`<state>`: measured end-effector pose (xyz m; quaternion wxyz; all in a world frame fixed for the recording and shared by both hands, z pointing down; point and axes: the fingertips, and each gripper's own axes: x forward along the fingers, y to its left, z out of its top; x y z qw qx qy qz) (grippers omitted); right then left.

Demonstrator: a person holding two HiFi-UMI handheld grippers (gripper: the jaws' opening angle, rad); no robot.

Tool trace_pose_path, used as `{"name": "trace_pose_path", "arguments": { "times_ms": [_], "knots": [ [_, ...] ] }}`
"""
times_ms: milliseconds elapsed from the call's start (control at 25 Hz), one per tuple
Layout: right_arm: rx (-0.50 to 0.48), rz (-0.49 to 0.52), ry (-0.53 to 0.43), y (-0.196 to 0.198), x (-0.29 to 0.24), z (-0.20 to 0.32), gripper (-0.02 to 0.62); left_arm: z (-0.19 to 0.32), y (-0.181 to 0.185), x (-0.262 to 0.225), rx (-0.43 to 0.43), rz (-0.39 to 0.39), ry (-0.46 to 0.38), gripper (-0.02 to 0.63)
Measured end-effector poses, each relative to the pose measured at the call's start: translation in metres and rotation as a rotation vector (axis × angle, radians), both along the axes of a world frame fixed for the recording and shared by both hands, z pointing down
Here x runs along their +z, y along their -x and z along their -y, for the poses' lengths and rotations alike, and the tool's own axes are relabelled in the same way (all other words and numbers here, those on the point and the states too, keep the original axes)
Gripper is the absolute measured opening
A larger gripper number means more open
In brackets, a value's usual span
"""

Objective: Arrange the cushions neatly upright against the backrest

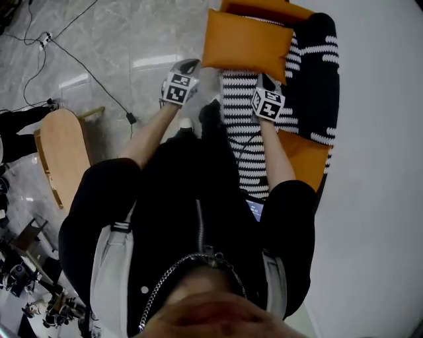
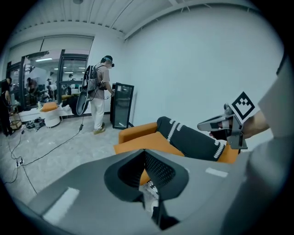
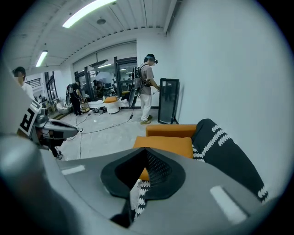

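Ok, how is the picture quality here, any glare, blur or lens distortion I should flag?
Head view: edges bend from the wide lens, and bright reflections sit on the glossy floor; the orange cushion is fairly sharp. Left gripper view: strong fisheye, dark corners, soft throughout. Right gripper view: same fisheye vignette, with the ceiling strip light blown out.

We see a bright, evenly lit room. Strip lights (image 3: 87, 11) glow on the ceiling, and pale glare lies on the glossy floor (image 1: 149, 63). Both gripper views bulge, with dark rims and a soft near foreground.
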<state>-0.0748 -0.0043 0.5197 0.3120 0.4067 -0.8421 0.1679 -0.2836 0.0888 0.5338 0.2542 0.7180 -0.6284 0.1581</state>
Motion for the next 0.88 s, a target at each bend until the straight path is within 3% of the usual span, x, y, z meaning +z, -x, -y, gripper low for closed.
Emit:
{"name": "trace_pose_path", "arguments": {
  "times_ms": [200, 440, 880],
  "knots": [
    [-0.040, 0.024, 0.012, -0.001, 0.003, 0.056, 0.003, 0.049, -0.009, 0.000, -0.013, 0.011, 0.014, 0.009],
    [-0.146, -0.027, 0.014, -0.013, 0.016, 0.115, 0.003, 0.111, -0.013, -0.003, -0.069, 0.010, 0.041, 0.009],
    [-0.069, 0.000, 0.071, -0.048, 0.038, 0.190, 0.003, 0.169, 0.008, 0.024, -0.125, 0.030, 0.063, 0.009]
  ]
}}
